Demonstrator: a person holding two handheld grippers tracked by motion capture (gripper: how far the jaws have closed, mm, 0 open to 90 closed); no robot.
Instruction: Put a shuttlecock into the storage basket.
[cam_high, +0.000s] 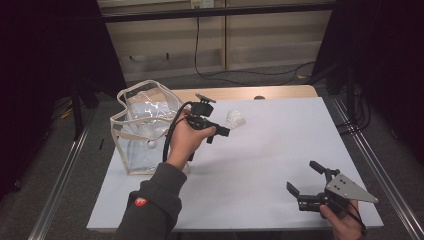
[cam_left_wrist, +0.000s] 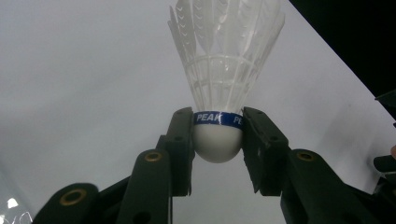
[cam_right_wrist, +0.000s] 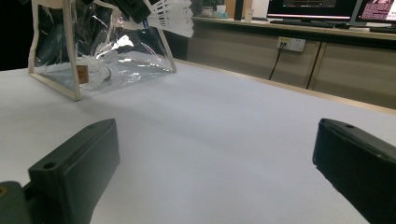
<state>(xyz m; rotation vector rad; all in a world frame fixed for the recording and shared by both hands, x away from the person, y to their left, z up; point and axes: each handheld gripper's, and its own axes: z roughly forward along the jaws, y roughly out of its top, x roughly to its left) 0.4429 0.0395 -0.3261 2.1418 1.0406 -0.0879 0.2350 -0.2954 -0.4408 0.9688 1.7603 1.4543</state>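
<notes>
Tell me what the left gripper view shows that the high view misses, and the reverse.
Left gripper view alone: the blue PEAK band around the shuttlecock, and the jaws clamped on its white cork.
High view alone: the clear bag beside the left gripper, and the right gripper, held open near the table's front edge.
Both: the shuttlecock held above the white table.

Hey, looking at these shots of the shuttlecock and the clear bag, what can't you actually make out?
- Shuttlecock: the left gripper view's top edge cuts off its feather tips; the tongs cover the band's text past "PEAK".
- Clear bag: in the high view, glare blurs what lies inside; the small white thing is too small to name.
- Left gripper: in the high view, the hand hides its body.
- Right gripper: open, nothing held.
</notes>
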